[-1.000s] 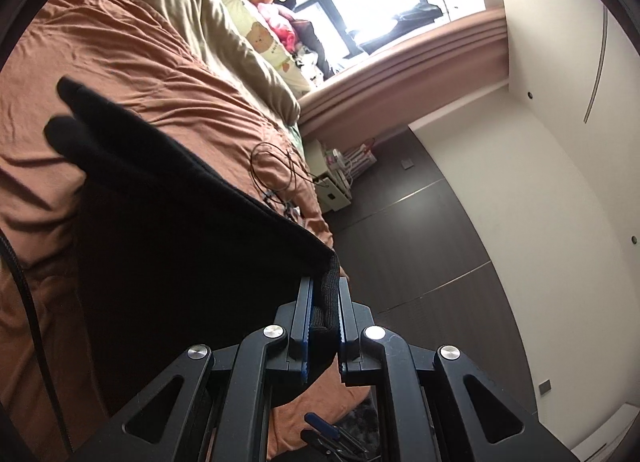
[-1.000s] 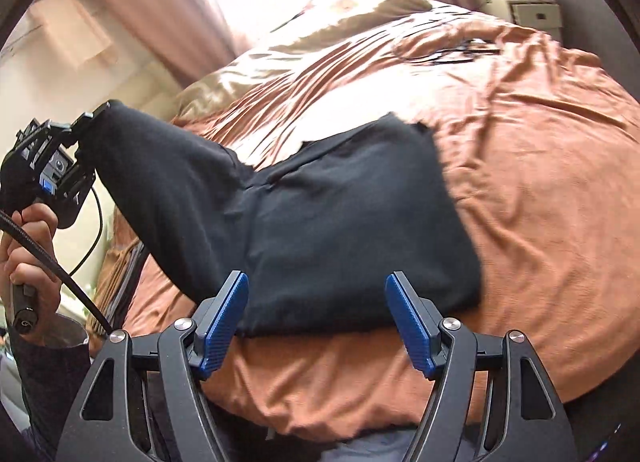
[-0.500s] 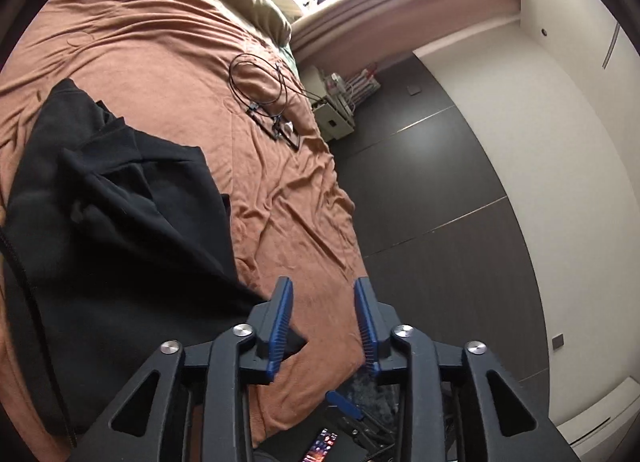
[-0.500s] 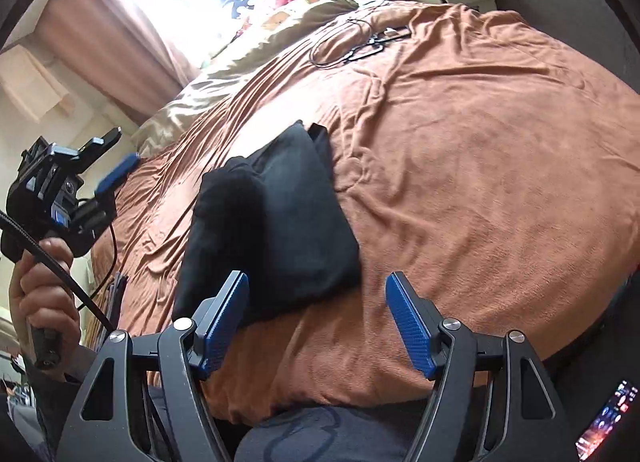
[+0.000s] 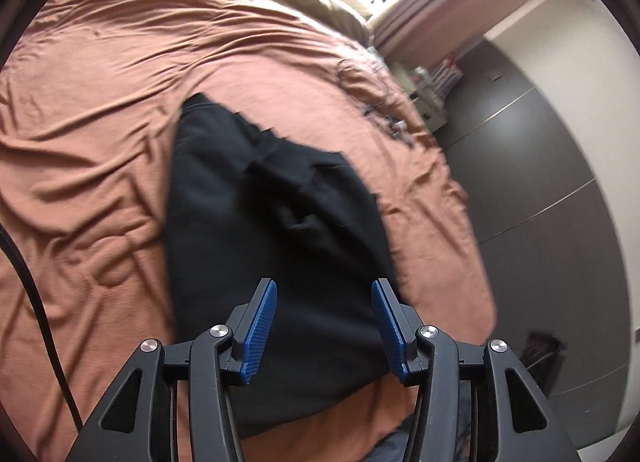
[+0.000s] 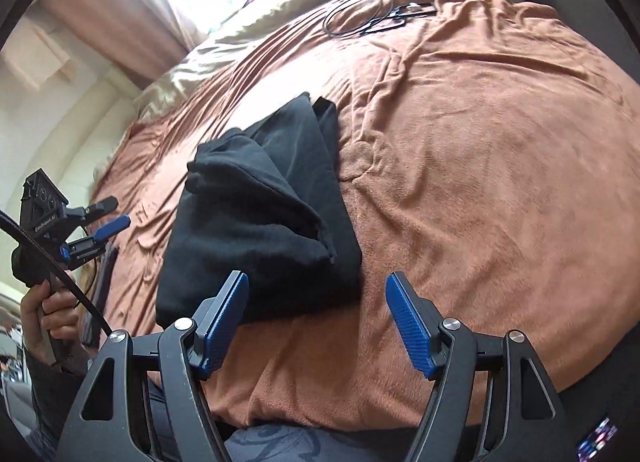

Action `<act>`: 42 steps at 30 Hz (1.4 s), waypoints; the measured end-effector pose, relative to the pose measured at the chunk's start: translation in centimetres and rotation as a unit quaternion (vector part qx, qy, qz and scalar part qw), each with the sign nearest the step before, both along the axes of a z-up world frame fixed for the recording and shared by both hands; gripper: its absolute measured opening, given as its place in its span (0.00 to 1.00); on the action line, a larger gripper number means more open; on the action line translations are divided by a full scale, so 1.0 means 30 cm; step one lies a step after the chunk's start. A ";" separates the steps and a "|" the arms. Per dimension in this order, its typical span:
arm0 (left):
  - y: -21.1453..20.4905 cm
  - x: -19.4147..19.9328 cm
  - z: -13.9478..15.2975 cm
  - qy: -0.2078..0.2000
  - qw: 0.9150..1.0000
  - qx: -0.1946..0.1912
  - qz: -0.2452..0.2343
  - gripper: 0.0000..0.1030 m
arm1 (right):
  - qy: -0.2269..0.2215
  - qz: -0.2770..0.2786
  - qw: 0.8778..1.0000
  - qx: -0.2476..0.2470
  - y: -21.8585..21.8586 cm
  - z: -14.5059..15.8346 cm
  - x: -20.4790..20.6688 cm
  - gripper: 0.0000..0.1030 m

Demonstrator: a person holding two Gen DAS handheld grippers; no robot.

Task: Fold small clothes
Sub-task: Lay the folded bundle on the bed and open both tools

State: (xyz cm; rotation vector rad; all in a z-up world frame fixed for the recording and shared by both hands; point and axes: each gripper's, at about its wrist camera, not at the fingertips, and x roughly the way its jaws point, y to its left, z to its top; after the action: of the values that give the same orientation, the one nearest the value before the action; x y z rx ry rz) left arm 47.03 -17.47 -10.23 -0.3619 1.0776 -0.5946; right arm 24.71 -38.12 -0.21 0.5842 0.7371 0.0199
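Black garment (image 5: pixel 276 230) folded on brown blanket (image 5: pixel 92 142), ahead of left gripper (image 5: pixel 323 326), jaws opening, empty; right gripper (image 6: pixel 316 326) spread, empty.

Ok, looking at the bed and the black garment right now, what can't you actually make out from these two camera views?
- What kind of garment the black garment is: folded over itself in both views, features hidden.
- Small items by the black cable on the brown blanket: too small in the right wrist view, blurred in the left.
- The window area: overexposed.
- Left gripper, jaws opening, nothing between them: the person's hand is cut off at the frame edge.
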 end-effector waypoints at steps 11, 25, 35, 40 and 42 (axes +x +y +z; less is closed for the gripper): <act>0.112 0.000 -0.183 0.041 0.998 0.043 0.033 0.50 | 0.030 0.051 0.995 -0.074 0.042 0.025 0.217 0.54; 0.137 -0.006 -0.338 0.099 0.993 0.005 0.057 0.50 | 0.034 0.151 0.967 -0.204 0.221 0.026 0.486 0.53; 0.128 -0.005 -0.342 0.092 0.994 0.014 0.056 0.50 | 0.066 0.193 0.929 -0.307 0.367 -0.016 0.661 0.46; 0.122 -0.005 -0.344 0.091 0.994 0.016 0.056 0.50 | 0.064 0.193 0.932 -0.301 0.369 -0.030 0.700 0.31; 0.112 -0.004 -0.346 0.090 0.994 0.017 0.055 0.50 | 0.068 0.185 0.931 -0.308 0.361 -0.032 0.700 0.13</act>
State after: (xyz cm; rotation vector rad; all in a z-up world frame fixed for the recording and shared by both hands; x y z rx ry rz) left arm 46.92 -14.12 -20.60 -0.4480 1.2311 -0.4512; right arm 45.72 -27.30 -1.16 -0.1613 0.9271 0.0937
